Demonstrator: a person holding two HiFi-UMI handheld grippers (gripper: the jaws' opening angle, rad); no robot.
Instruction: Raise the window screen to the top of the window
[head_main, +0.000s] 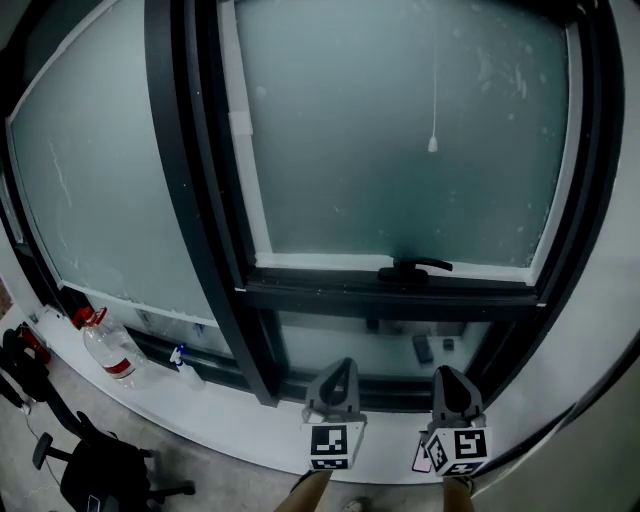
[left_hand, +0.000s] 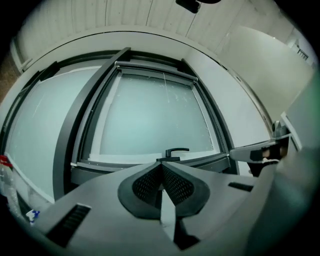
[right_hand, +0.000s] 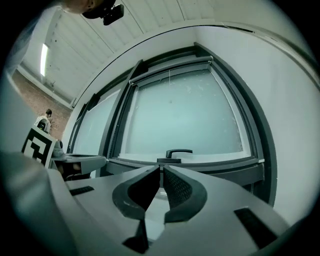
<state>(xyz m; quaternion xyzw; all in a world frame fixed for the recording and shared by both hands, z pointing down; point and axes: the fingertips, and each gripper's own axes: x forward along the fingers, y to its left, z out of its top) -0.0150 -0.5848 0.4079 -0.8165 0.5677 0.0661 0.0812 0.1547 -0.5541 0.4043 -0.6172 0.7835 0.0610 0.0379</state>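
Observation:
The window screen (head_main: 400, 130) is a pale frosted sheet filling the right pane inside a dark frame. Its white bottom bar (head_main: 330, 263) lies low on the pane and carries a black handle (head_main: 415, 267). A thin pull cord with a white bead (head_main: 433, 145) hangs in front of it. My left gripper (head_main: 340, 367) and right gripper (head_main: 447, 373) are side by side below the sill, both pointing up at the window and apart from it. Both are shut with nothing between the fingers. The handle (left_hand: 175, 151) shows just above the left gripper (left_hand: 161, 165), and the handle (right_hand: 177, 152) likewise above the right gripper (right_hand: 161, 167).
A wide fixed pane (head_main: 100, 180) sits left of a dark upright post (head_main: 200, 210). On the white sill (head_main: 230, 425) stand a clear bottle with a red cap (head_main: 108, 350) and a small spray bottle (head_main: 185, 365). A black office chair (head_main: 100, 465) is at the lower left.

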